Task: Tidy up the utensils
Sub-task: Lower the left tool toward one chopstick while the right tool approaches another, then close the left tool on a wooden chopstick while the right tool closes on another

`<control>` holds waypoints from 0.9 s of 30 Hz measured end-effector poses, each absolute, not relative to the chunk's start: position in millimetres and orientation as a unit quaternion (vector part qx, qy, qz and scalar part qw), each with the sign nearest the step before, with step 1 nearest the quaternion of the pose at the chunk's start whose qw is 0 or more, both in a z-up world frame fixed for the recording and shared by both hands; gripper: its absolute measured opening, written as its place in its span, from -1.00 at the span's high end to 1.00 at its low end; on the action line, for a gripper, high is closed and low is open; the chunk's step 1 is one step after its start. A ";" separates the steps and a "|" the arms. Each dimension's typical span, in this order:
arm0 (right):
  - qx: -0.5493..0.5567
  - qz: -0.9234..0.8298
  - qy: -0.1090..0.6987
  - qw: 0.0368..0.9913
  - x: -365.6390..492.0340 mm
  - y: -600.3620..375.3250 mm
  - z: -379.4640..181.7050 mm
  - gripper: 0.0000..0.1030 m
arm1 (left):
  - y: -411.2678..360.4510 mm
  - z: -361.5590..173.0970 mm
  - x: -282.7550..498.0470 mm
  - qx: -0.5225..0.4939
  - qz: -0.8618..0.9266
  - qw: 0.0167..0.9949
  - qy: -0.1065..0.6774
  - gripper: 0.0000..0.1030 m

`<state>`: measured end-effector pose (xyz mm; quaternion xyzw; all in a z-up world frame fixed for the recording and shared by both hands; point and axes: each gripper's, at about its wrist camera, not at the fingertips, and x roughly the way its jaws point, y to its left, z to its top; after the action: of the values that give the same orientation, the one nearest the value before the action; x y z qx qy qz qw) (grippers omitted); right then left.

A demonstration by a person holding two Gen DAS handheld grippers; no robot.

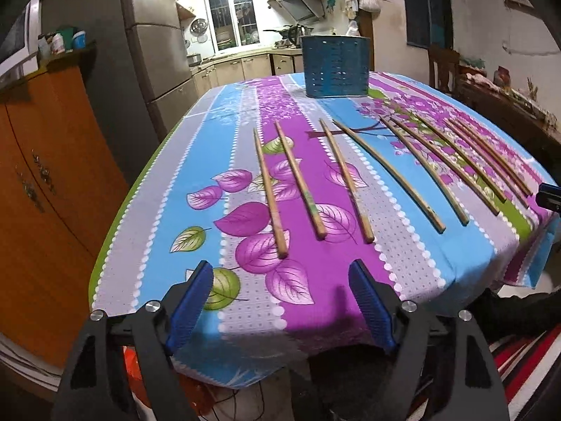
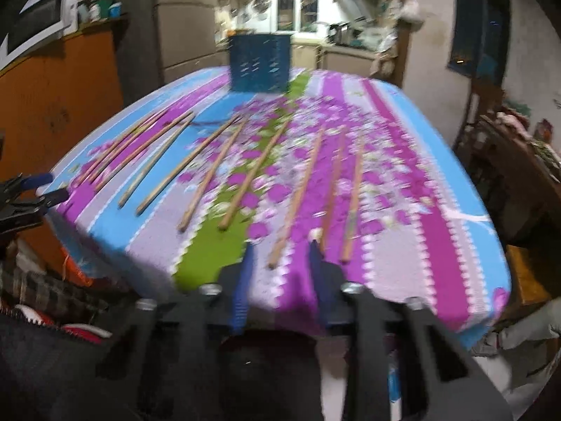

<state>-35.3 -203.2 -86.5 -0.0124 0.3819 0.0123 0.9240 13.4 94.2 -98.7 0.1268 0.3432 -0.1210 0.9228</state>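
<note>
I am bringing both claws in over the near edge of the counter (image 1: 245, 315), which wears a cloth striped in blue, purple and grey with leaf prints. Ten long bamboo chopsticks (image 1: 347, 179) lie on it in a loose row, their thick ends towards me, none lifted yet. The tall blue perforated plastic utensil holder (image 1: 336, 66) stands upright at the far edge, well apart from them, and looks like their destination. My left claw (image 1: 280, 305) is released, its blue ribbed pads spread wide with nothing between them, hovering just short of the near end of the leftmost chopstick (image 1: 270, 193). My right claw (image 2: 280, 256) shows in a blurred picture; its pads stand narrow yet apart, and the near tip of one chopstick on the right (image 2: 298, 196) lies in line with the gap, though I see no pad pressing on it, so I judge it empty. To do this well I would settle each claw low, straddle a single stick close to its thick end, square the pads across it, then close firmly. Thin round sticks could roll or pivot, so I would keep the neighbours clear.
</note>
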 end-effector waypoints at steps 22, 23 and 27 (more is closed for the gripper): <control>-0.007 -0.024 0.380 0.925 -21.6 -193.1 -105.6 0.84 | 104.1 -115.0 38.6 0.058 -0.137 0.936 0.319 0.08; -0.009 -0.026 0.381 0.924 -21.4 -192.4 -105.3 0.84 | 104.3 -115.3 39.5 0.058 -0.136 0.937 0.318 0.10; -0.005 -0.030 0.380 0.925 -21.7 -191.8 -106.4 0.84 | 106.6 -117.2 36.9 0.059 -0.129 0.942 0.305 0.36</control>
<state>-21.7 -191.8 -106.4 -0.0045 0.3799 -0.0301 0.9245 36.9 106.6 -117.2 0.0592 0.3050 -0.1289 0.9417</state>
